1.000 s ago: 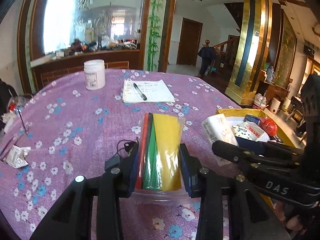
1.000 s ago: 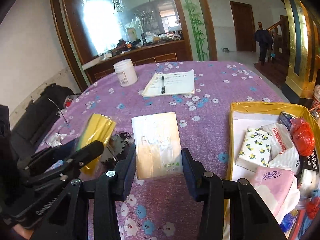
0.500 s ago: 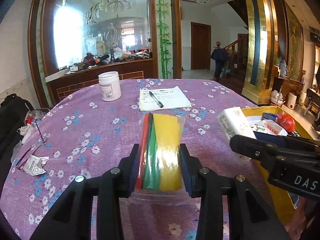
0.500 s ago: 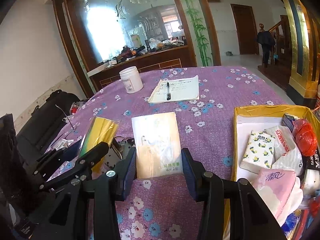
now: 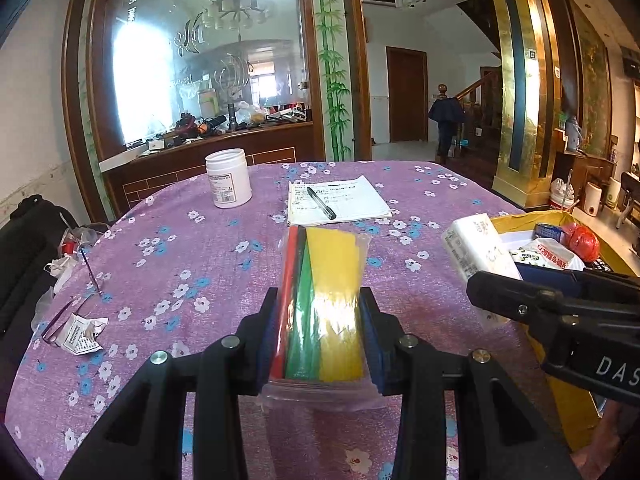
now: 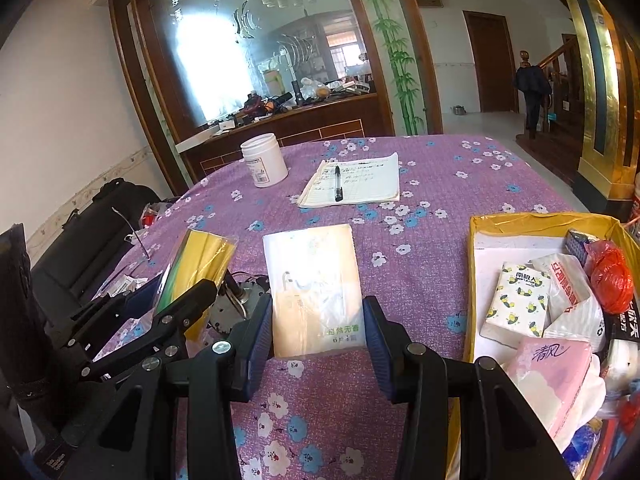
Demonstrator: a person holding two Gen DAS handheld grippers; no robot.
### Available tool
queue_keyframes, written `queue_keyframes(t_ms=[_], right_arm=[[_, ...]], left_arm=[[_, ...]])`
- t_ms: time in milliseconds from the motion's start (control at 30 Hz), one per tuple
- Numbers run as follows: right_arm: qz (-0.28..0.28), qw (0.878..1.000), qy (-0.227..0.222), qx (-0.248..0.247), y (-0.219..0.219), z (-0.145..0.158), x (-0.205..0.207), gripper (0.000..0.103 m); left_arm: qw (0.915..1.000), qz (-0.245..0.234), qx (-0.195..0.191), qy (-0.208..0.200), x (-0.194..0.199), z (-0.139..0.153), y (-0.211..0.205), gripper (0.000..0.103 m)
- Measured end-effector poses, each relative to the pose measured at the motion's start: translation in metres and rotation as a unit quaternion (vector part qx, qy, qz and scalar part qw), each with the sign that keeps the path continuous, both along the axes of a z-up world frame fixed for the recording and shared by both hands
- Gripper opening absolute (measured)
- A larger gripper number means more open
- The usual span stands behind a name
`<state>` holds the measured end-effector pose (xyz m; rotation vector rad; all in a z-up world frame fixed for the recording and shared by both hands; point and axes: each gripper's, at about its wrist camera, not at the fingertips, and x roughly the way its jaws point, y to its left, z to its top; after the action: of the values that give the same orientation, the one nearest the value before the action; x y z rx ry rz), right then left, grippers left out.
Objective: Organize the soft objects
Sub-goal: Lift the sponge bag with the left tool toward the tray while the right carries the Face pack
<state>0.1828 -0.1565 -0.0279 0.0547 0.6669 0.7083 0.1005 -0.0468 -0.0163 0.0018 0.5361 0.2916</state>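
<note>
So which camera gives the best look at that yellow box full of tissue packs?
The right wrist view: the yellow box fills its right side, open, with its tissue packs readable. The left wrist view shows only a far corner, largely hidden behind the right claw and the pack it holds.

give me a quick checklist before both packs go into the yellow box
1. Left gripper clamped on the sponge pack: ok.
2. Right gripper clamped on the tissue pack: ok.
3. Both packs lifted off the purple tablecloth: ok.
4. Free room in the yellow box: ok, white floor bare at its far end.
5. The two grippers apart from each other: ok.
6. Path to the box clear of the notepad and white jar: ok.
</note>
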Motion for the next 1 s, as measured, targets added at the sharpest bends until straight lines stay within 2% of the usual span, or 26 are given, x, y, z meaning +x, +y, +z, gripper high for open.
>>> queue_keyframes(t_ms=[567,800,1000], right_arm=[[-0.017,1.000,-0.002,0.014,-0.012,0.005,0.003,0.048],[-0.047,0.998,-0.002,0.034,-0.034,0.009,0.005,0.048],[-0.080,0.995,0.007,0.058,-0.064,0.009,-0.004,0.048]], left_arm=[[0.9998,-0.012,0.014,-0.008,-0.003,0.002,-0.009,0.037],[0.9983,-0.049,0.011,-0.031,-0.011,0.007,-0.022,0.037],[0.9951,-0.094,-0.006,-0.032,-0.015,0.008,-0.036,0.036]])
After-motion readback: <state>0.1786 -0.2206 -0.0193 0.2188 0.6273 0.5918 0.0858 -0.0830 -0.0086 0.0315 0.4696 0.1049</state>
